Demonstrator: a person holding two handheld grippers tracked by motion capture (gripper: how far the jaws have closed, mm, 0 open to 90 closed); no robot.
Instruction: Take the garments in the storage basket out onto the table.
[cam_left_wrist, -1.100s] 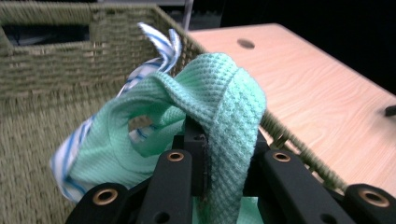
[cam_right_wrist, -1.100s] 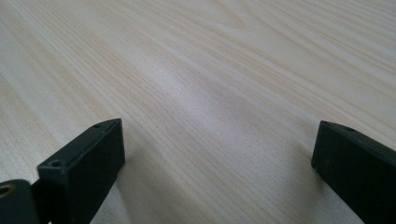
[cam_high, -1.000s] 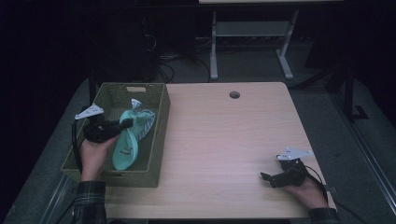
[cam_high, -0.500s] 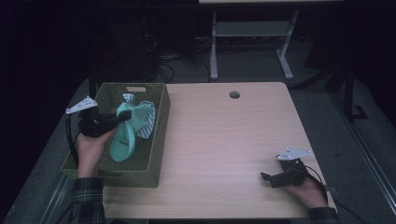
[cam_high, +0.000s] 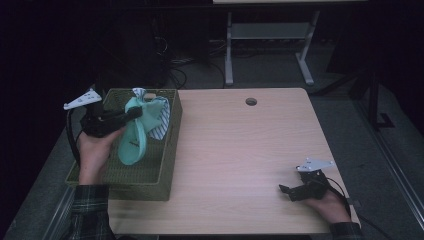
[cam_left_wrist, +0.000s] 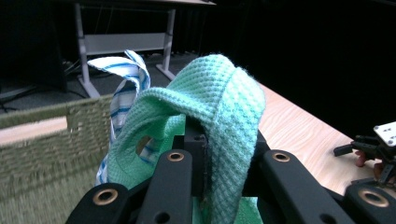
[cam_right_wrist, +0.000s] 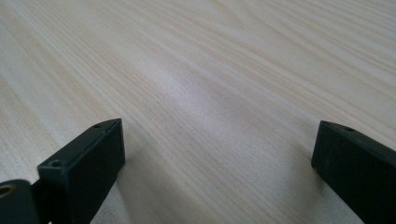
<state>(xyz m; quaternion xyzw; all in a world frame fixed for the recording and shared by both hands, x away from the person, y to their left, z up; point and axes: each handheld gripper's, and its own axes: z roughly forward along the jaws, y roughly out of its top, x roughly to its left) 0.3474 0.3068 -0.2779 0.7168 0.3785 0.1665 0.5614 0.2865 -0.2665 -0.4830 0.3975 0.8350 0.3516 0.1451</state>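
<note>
Green cloth (cam_left_wrist: 219, 93) pinched in left hand-held gripper (cam_high: 131, 114) above basket (cam_high: 150, 177) — right hand-held gripper (cam_high: 286, 192) spread, resting on table (cam_right_wrist: 224, 70).

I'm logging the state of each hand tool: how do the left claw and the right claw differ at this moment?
The left claw is shut on a mint-green waffle-knit cloth, while the right claw is open and holds nothing. The left claw is raised over the olive woven basket; the right claw sits low on the light wooden table, near its front right corner. Both are black, two-jawed and hand-held.
</note>
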